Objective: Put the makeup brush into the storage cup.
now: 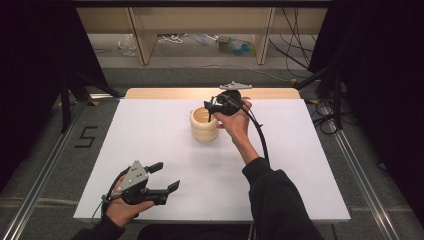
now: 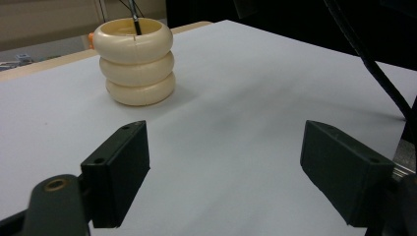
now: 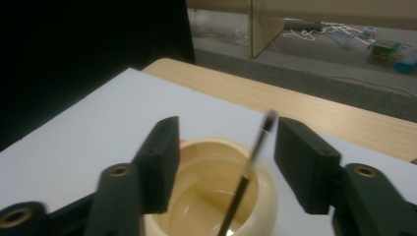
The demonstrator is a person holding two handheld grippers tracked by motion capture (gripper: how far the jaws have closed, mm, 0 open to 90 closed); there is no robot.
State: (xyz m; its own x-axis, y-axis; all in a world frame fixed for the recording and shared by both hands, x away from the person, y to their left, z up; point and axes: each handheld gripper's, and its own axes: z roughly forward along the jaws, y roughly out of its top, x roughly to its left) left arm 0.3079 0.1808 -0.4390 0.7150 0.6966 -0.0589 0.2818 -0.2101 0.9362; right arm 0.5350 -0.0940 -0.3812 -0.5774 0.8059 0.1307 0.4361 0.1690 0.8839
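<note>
A cream pot (image 1: pixel 204 125) shaped like three stacked rings stands upright at the back middle of the white table top (image 1: pixel 150 135). A thin black stick (image 3: pixel 246 177) leans inside the pot (image 3: pixel 211 196), its tip rising above the rim. My right gripper (image 1: pixel 212 106) hovers just over the pot's mouth. In the right gripper view its jaws stand open around the stick's upper end, midway point (image 3: pixel 226 132), with neither pad pressing on it. My left gripper (image 1: pixel 166 176) rests open and empty near the front left corner; its view shows the pot (image 2: pixel 134 61) and stick (image 2: pixel 134 19) far ahead.
A bare wooden strip (image 1: pixel 175 93) runs along the table's far edge. A small orange thing (image 2: pixel 91 37) peeks out behind the pot. Wooden furniture legs, cables and bottles (image 1: pixel 235 46) lie on the floor beyond. Dark curtains flank both sides.
</note>
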